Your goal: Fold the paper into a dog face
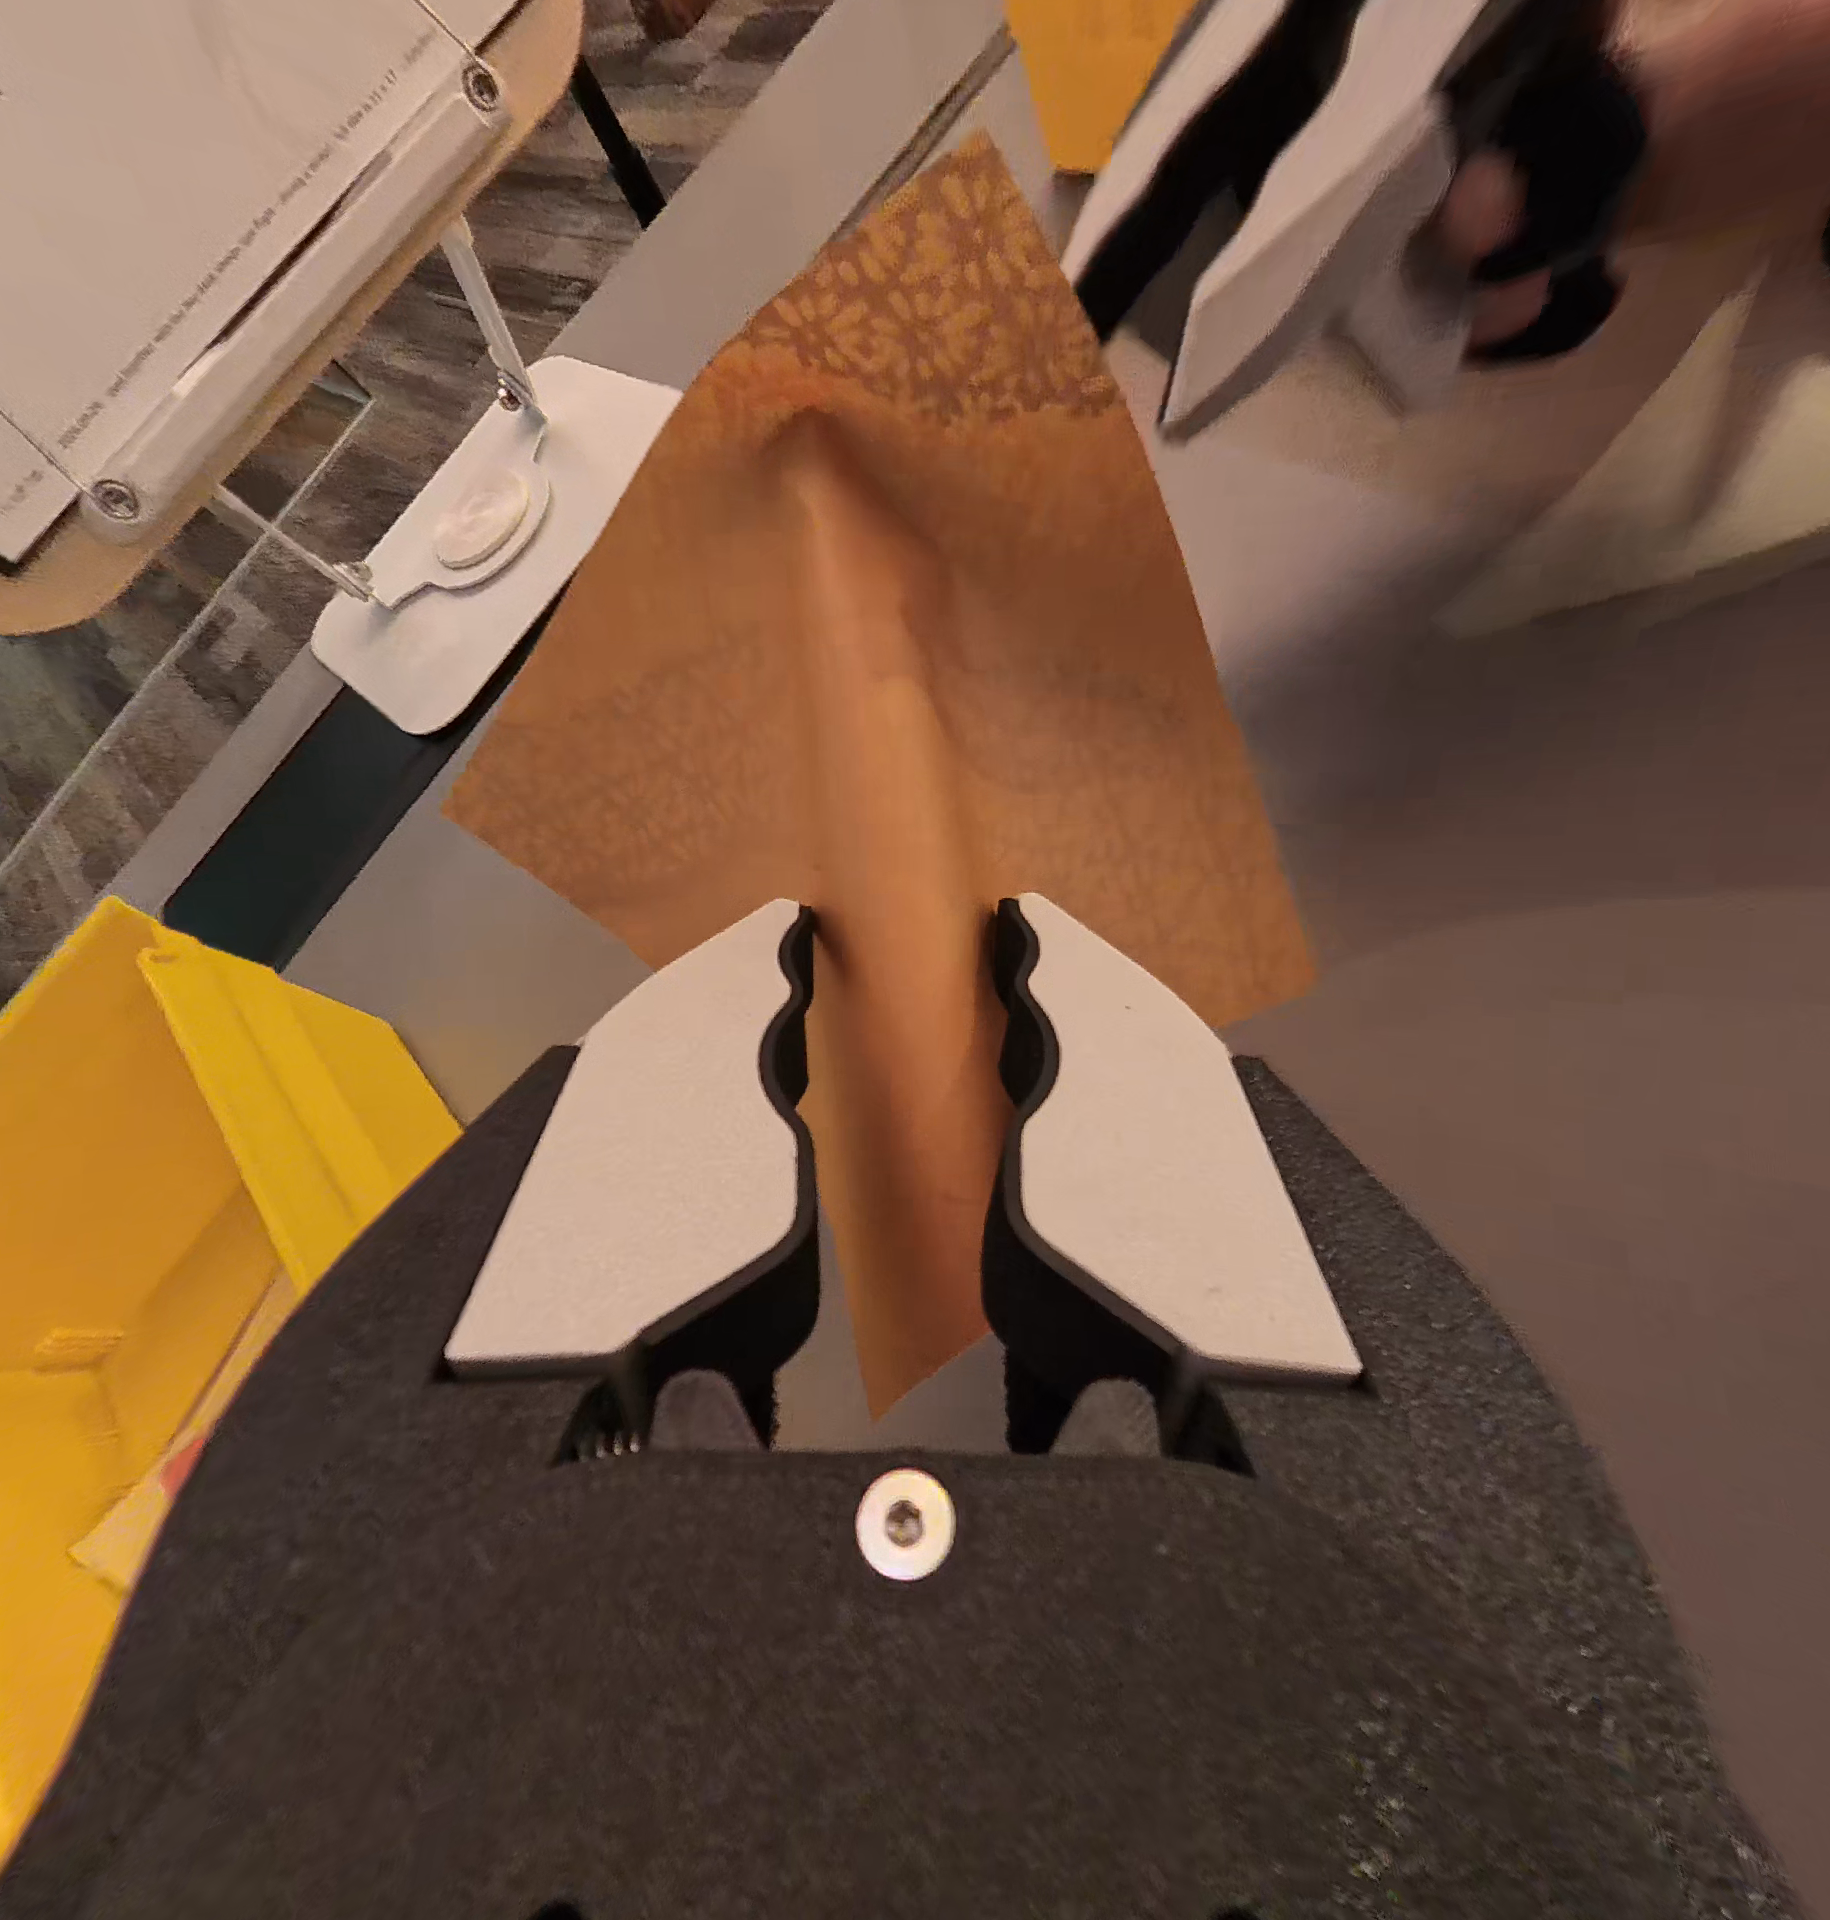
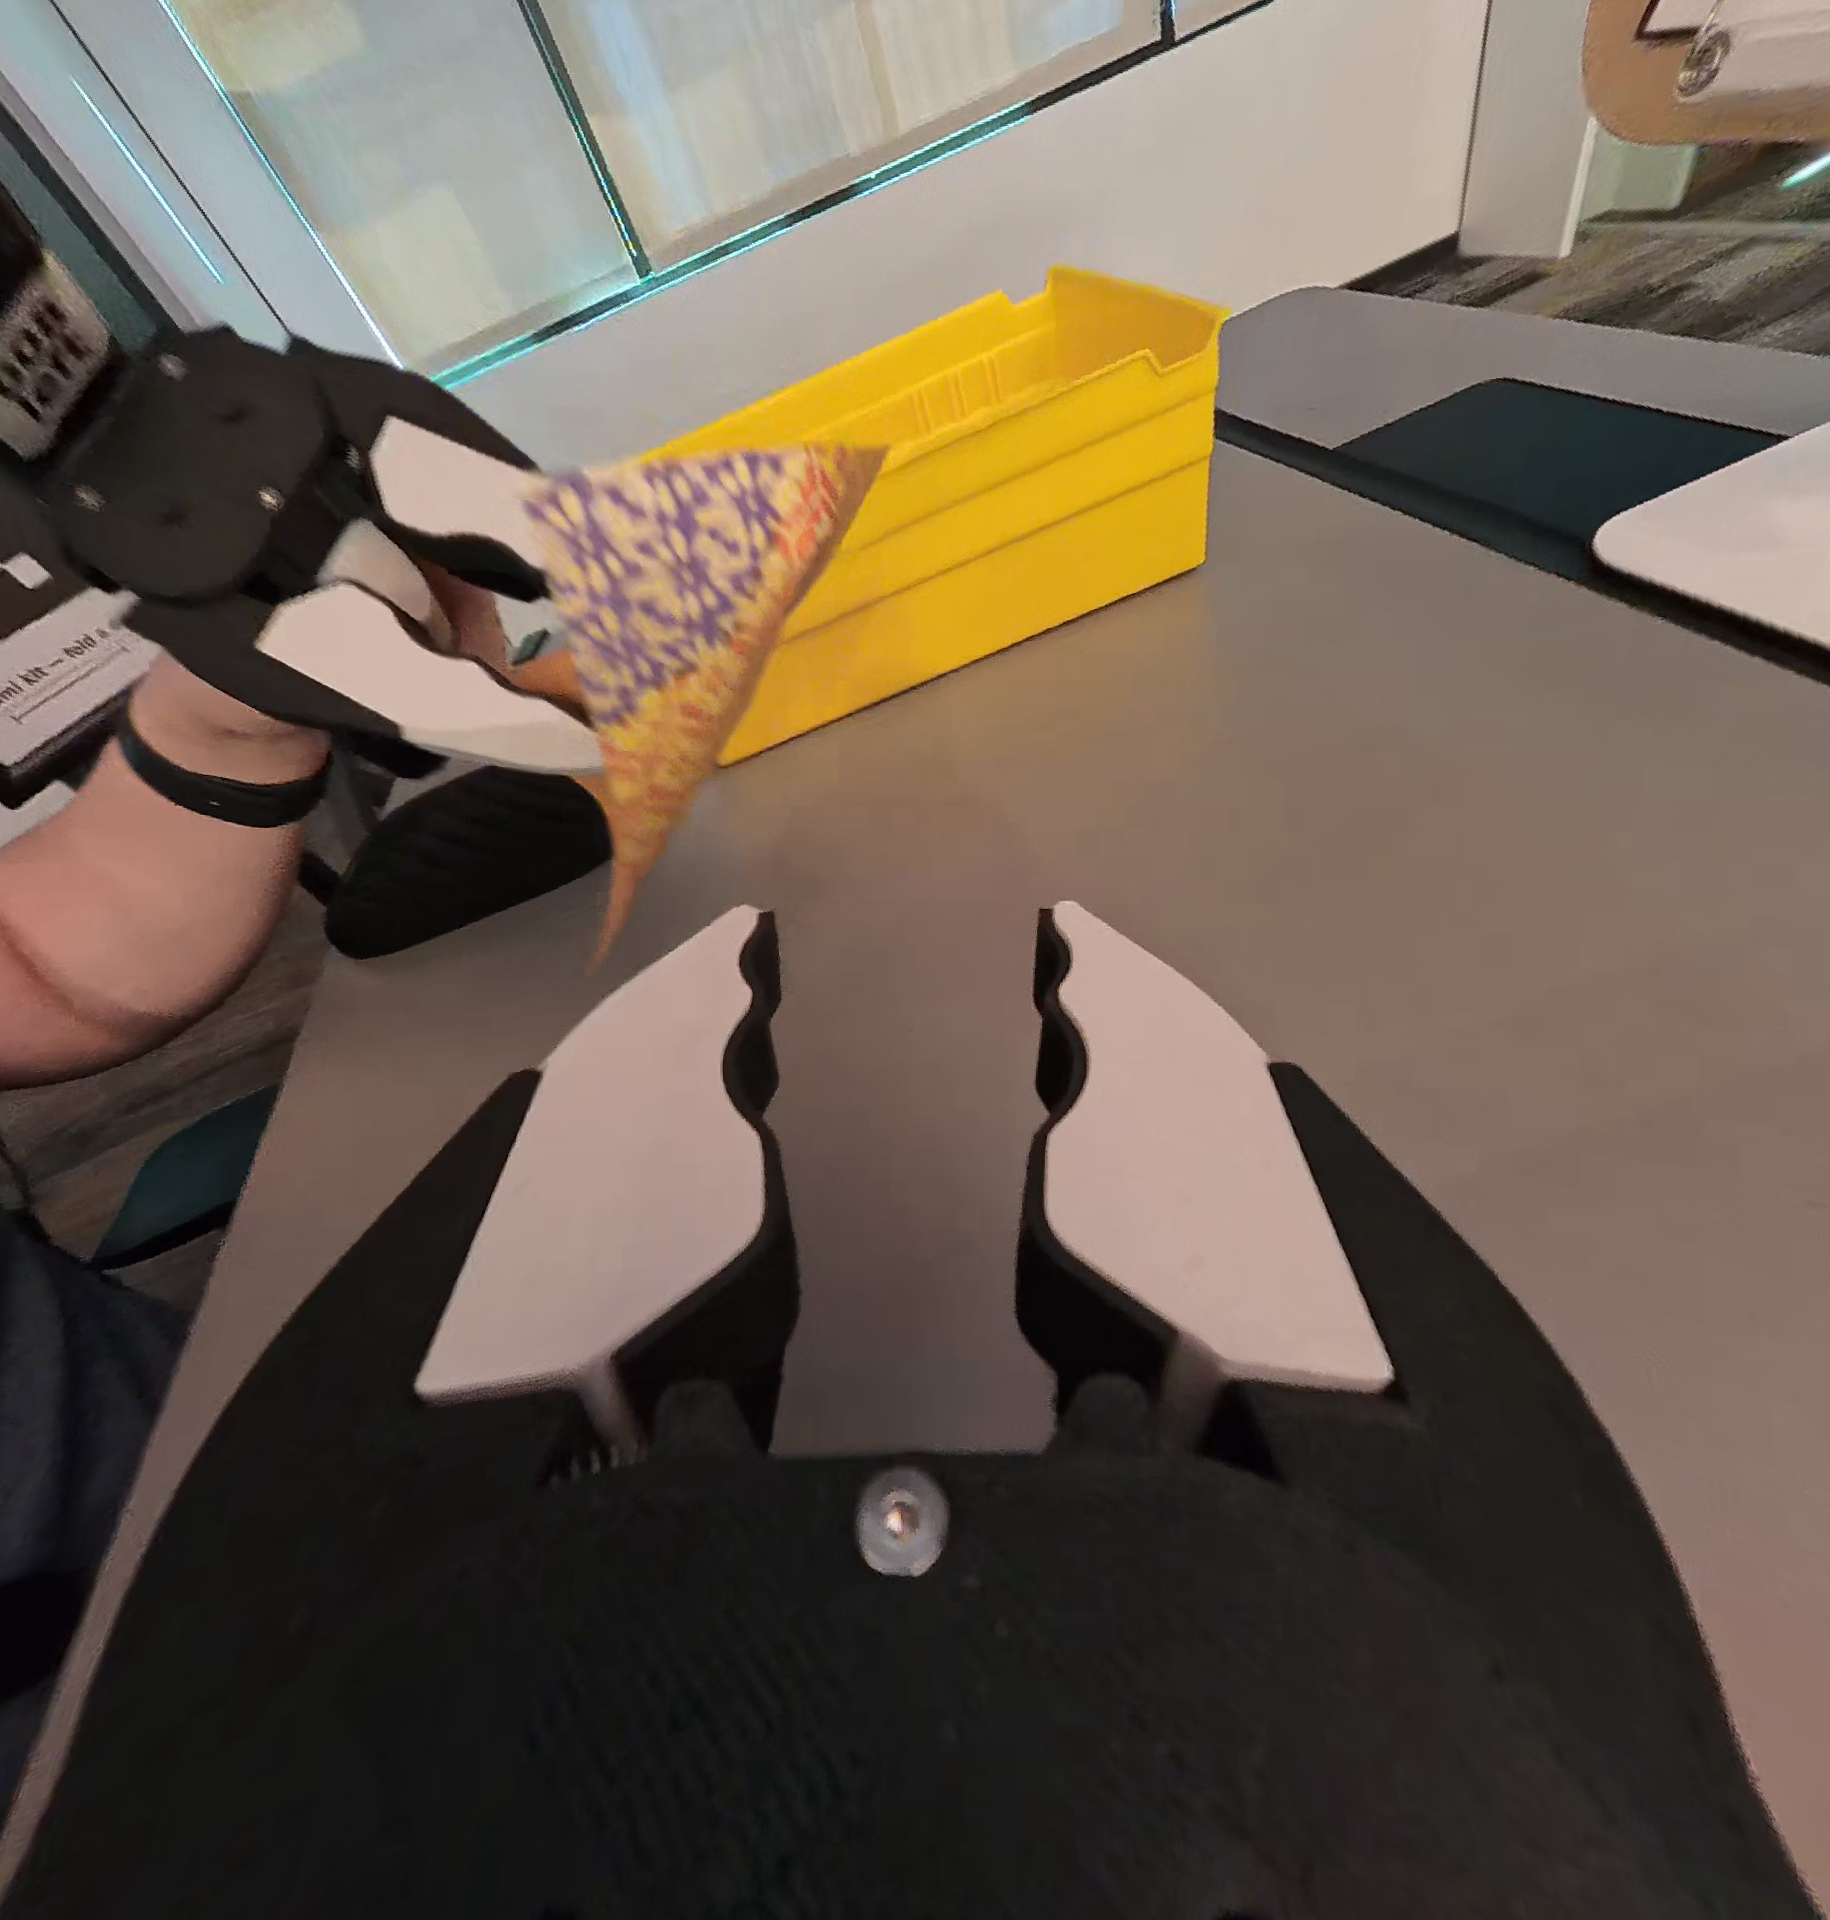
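The paper (image 1: pixel 890 623) is a patterned origami sheet, orange-tan on the side facing the left wrist camera. My left gripper (image 1: pixel 906 914) is shut on a raised ridge of it and holds it in the air above the grey table (image 1: pixel 1513 1039). In the right wrist view the left gripper (image 2: pixel 552 665) holds the paper (image 2: pixel 682 603) as a hanging triangle with a purple and yellow pattern, its tip pointing down. My right gripper (image 2: pixel 906 925) is open and empty over the table, right of the paper. It shows blurred in the left wrist view (image 1: pixel 1124 343).
A yellow plastic bin (image 2: pixel 994 520) stands on the table (image 2: pixel 1306 831) behind the paper, and it shows at the lower left of the left wrist view (image 1: pixel 163 1195). A clipboard stand with a sheet (image 1: pixel 215 208) rests on a white base (image 1: pixel 495 540). A person's forearm (image 2: pixel 111 914) is at the left.
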A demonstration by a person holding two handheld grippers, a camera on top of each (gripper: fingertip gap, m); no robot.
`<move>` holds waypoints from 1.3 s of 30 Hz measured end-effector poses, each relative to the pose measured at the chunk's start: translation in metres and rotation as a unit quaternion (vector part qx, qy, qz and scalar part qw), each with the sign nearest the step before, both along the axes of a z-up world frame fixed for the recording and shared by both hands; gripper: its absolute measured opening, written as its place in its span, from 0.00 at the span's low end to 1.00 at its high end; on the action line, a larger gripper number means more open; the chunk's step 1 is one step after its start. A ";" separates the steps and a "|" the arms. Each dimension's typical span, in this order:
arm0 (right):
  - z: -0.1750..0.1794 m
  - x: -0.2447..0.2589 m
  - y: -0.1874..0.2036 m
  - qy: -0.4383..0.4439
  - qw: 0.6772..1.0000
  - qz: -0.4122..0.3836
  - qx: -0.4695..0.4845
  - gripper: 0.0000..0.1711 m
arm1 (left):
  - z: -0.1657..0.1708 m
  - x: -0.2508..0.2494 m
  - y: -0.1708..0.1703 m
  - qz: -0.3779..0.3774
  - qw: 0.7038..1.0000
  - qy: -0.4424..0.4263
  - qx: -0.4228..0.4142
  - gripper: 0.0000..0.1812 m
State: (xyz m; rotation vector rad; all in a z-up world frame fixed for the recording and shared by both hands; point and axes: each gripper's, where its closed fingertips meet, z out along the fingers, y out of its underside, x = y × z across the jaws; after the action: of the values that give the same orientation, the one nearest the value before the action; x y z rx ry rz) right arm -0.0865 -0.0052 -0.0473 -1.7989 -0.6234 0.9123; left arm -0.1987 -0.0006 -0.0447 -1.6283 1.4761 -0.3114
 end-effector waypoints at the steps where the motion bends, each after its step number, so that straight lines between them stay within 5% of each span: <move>1: 0.006 0.002 -0.003 0.009 1.000 0.004 -0.006 0.30 | -0.004 0.000 0.002 0.001 1.000 0.017 0.013 0.19; 7: 0.037 -0.006 -0.009 0.087 0.992 0.037 -0.082 0.38 | -0.023 0.003 0.008 0.004 0.988 0.114 0.107 0.19; 12: 0.005 -0.030 0.009 -0.030 0.986 0.035 -0.160 0.40 | -0.034 0.014 0.001 -0.009 0.985 0.130 0.115 0.20; 21: -0.033 -0.041 -0.010 -0.055 0.934 0.130 -0.328 0.24 | -0.030 0.018 -0.012 -0.035 0.989 0.100 0.100 0.19; 30: -0.051 -0.055 -0.024 -0.034 0.945 0.165 -0.280 0.21 | -0.048 -0.015 -0.018 -0.004 0.997 0.080 -0.015 0.19; 34: -0.051 -0.058 -0.027 -0.088 0.978 0.125 -0.142 0.23 | -0.051 -0.055 -0.049 -0.053 0.986 0.081 -0.134 0.33; 39: -0.061 -0.069 -0.050 -0.096 0.972 0.149 -0.155 0.25 | -0.097 -0.093 -0.061 -0.065 0.958 0.188 -0.204 0.43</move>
State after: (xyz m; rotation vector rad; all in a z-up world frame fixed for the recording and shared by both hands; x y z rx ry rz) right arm -0.1556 -0.0553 -0.1081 -2.1270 -0.9354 1.0902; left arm -0.2919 -0.0613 -0.1419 -2.0022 1.9072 -0.4179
